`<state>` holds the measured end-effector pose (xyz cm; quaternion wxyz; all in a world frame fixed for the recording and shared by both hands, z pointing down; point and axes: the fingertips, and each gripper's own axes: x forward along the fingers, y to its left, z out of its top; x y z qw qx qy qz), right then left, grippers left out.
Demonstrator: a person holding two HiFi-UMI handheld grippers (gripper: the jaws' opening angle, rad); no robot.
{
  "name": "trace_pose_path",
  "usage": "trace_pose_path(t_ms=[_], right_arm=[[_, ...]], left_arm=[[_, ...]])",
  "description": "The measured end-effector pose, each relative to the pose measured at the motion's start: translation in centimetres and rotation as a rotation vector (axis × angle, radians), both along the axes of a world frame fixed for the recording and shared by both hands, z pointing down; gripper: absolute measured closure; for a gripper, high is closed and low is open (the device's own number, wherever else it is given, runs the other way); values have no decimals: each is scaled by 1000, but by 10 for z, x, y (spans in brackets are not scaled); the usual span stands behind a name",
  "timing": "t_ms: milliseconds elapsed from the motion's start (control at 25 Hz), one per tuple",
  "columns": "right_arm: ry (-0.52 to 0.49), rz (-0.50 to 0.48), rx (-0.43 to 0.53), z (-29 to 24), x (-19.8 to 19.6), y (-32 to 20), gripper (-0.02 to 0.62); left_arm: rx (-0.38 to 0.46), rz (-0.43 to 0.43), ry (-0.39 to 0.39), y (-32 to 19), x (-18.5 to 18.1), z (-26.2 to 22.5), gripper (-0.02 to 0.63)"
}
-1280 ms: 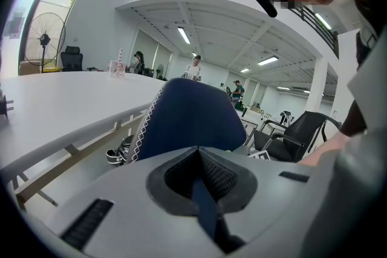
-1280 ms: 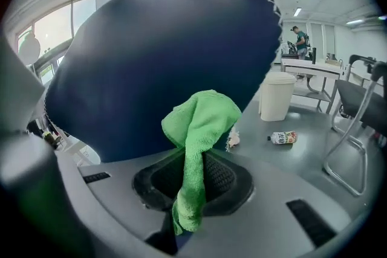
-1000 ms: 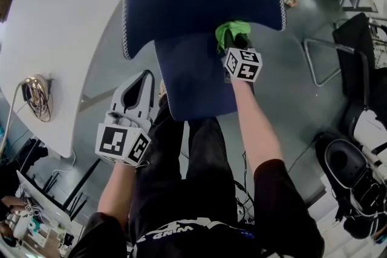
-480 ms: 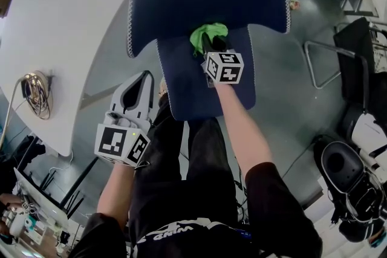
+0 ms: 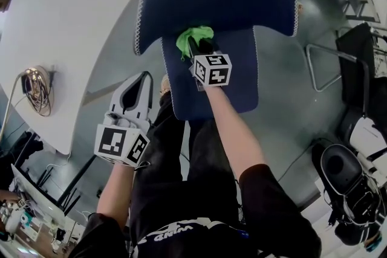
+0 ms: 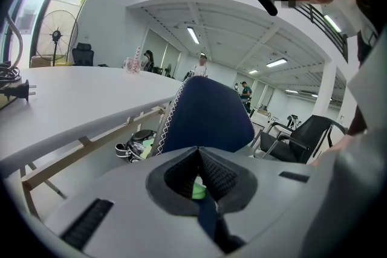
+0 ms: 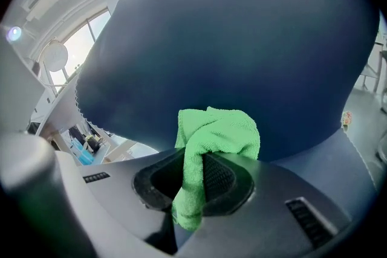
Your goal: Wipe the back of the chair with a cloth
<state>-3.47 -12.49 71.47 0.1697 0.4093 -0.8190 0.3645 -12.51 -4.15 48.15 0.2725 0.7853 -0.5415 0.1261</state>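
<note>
**Right gripper [image 7: 193, 181] clamped on a fluffy green microfibre cloth [image 7: 217, 130], right up against the navy padded chair back [image 7: 242, 39]**

In the right gripper view, the jaws are closed down narrow on the green cloth. One fold runs down through the gap between the black ribbed pads and hangs out underneath. The rest bunches into a fat wad past the jaw tips. That wad sits against the dark blue backrest, which fills nearly the whole view, and it looks to be touching the fabric.

From the head view, the cloth is low on the backrest, just above where it meets the navy seat [image 5: 233, 84] and a bit left of the middle. The gripper comes in over the seat, with its marker cube above the cushion. The backrest's edge has white zigzag stitching running round it.

The left gripper [image 5: 140, 83] isn't on anything. Its own view shows the two pads pressed together with nothing pinched between them. A tiny bit of green shows beyond the pads, but it's too small to say what it is. In the head view that gripper hangs off the seat's left side, clear of the chair. It sits over the grey floor [image 5: 284, 106], between the chair and a big white curved table [image 5: 60, 21]. The person's legs in black trousers [image 5: 175, 166] stand at the seat's front edge.
</note>
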Motion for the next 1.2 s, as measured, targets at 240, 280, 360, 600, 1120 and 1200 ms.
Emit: trace_pose_path(t_ms=[240,280,360,600,1120,1200], right_arm=[[-63,-70,2,-11,-40,17,543],[-77,-79,5,-14,-45,19,543],[-101,-91,17,-24,-52,24,543],[-84,-70,46,-61,-30,31,543],[-20,62,125,-192,65,44,545],[-8,64,150,-216,76,49,545]], left_arm=[[0,-3,3,2,-10,1,607],[0,-4,3,2,-11,1,607],[-1,-4,3,2,-13,3,607],[0,6,7,1,-9,0,607],[26,97,-12,-1,23,-69,607],[35,109,-7,3,29,-87,607]])
